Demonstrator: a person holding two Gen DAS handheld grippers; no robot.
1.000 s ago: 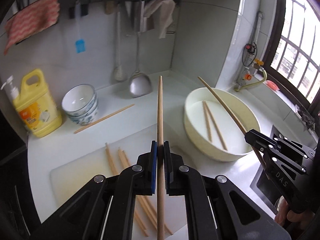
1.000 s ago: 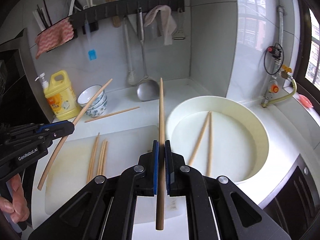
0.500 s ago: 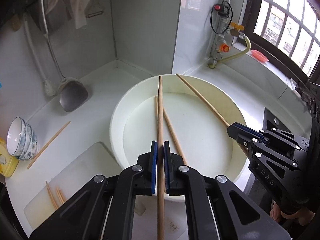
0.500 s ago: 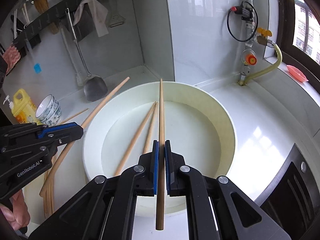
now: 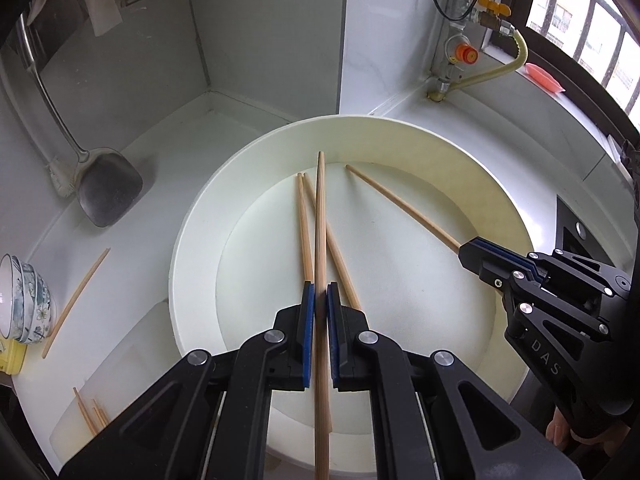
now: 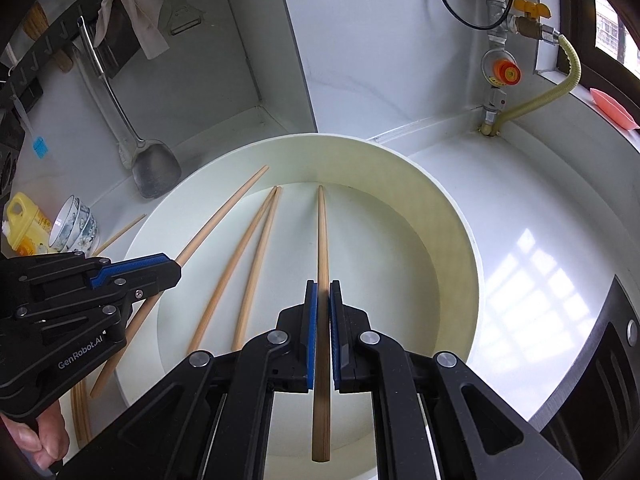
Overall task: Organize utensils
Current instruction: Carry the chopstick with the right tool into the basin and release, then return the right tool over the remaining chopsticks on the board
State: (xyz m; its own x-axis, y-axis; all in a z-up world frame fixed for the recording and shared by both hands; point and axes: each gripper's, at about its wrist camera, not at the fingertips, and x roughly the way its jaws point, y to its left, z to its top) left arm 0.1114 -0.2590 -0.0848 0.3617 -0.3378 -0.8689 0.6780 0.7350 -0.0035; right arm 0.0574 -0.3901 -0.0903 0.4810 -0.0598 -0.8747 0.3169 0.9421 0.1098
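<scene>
Count: two chopsticks lying in the white basin (image 5: pixel 192 240), one gripped in each tool, one loose on the tabletop (image 5: pixel 480 128) at 9 o'clock, more on the cutting board (image 5: pixel 132 344) at 7 o'clock, number unclear.

Left tool (image 5: pixel 318 308): jaws narrow, clamped on the left chopstick (image 5: pixel 320 220), long axis toward 12 o'clock, tip over the basin's far wall.

Right tool (image 6: pixel 323 304): jaws narrow, clamped on the right chopstick (image 6: pixel 322 240), long axis toward 12 o'clock, tip over the basin floor.

The resting pair (image 6: pixel 252 264) lies side by side, tips nearly touching.
</scene>
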